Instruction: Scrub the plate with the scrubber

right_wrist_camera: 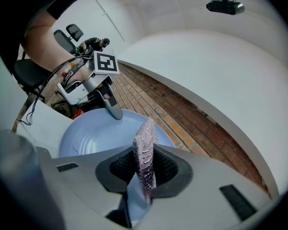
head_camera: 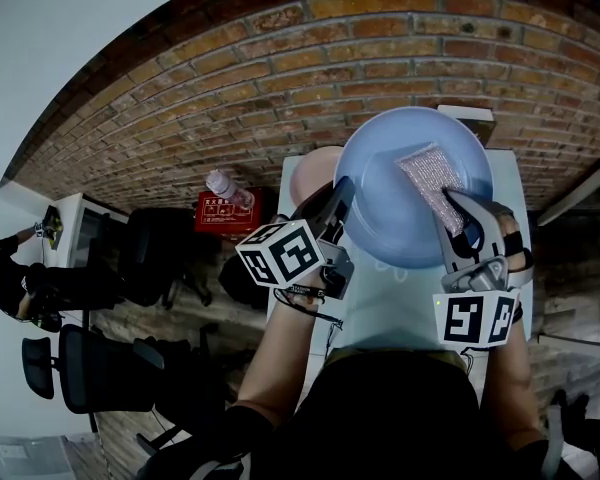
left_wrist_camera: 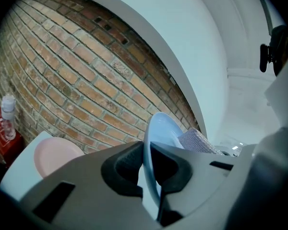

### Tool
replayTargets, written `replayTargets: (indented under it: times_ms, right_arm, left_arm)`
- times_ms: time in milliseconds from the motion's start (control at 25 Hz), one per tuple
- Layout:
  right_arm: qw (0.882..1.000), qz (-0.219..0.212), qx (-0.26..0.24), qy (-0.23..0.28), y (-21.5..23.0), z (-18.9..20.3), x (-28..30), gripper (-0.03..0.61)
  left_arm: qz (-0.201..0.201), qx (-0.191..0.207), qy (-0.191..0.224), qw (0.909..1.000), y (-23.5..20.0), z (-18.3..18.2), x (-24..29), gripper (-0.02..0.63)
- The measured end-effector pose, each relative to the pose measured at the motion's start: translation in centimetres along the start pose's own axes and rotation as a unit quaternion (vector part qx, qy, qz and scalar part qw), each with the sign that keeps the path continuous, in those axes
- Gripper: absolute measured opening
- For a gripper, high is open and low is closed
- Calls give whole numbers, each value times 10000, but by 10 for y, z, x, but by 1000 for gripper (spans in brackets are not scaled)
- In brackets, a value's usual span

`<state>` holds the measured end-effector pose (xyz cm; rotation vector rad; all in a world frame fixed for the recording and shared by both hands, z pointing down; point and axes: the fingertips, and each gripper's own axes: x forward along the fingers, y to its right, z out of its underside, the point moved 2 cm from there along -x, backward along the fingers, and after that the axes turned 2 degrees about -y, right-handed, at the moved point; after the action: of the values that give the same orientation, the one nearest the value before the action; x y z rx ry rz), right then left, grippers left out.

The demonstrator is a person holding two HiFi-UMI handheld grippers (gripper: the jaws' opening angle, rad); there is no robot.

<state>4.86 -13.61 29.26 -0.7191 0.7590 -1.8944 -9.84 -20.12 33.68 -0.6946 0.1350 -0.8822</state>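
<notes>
Plates (head_camera: 380, 218) (head_camera: 315, 173) two, scrubber (head_camera: 435, 183) one

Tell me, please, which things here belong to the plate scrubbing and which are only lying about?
Belong to the job:
- blue plate, its rim clamped in the left gripper
- scrubber, clamped in the right gripper

Only lying about:
- pink dish on the table
- red box and clear bottle beside the table
- office chairs
</notes>
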Motion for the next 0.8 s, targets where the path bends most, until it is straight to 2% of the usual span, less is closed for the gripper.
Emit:
replayTargets:
  times_ms: [320,800]
  right_arm:
    - [10000,25,-14,60,1,-1,-7,91]
    - [10000,84,-15,53,5,-1,-16,91]
  left_arm:
    - [-87,225,-60,9997,1,6,-1,35]
    - [-102,161,-214,9996,0,16,3,35]
